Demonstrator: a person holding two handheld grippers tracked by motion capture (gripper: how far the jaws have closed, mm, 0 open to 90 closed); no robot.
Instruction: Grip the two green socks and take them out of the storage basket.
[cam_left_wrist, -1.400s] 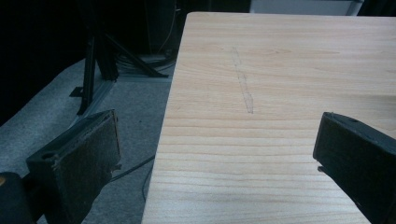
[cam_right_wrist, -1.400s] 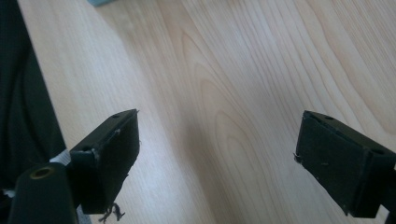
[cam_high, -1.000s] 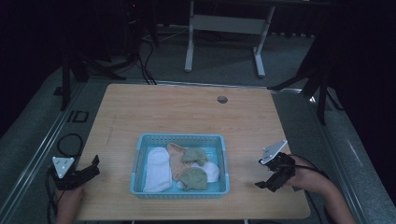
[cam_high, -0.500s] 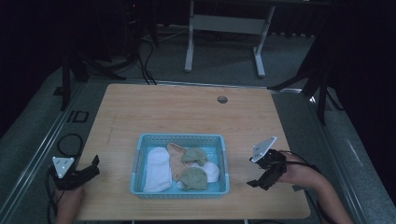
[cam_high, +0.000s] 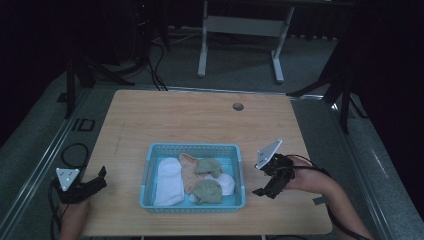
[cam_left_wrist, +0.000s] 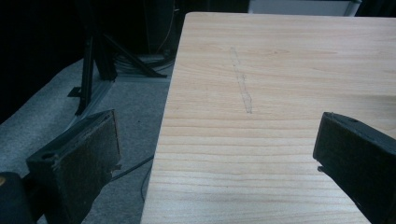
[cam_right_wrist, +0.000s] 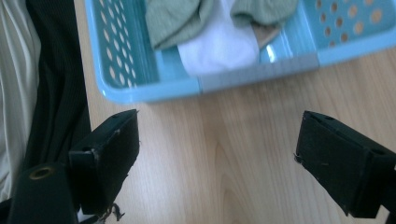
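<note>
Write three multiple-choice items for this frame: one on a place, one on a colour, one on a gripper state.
1. Where does the light blue perforated plastic basket sit on the pale wooden table?
A. near the person's edge, between the two grippers
B. at the far edge by the round hole
C. on the floor

2. What colours are the socks in the basket?
A. red and black
B. white, tan and green
C. all blue

3. How does the right gripper stand?
A. shut on a sock
B. inside the basket
C. open, over bare table beside the basket

Answers: 1 A, the high view shows it near the front edge with a gripper on each side. 2 B, those three colours show there. 3 C, the right gripper view shows spread jaws with only wood between.
</note>
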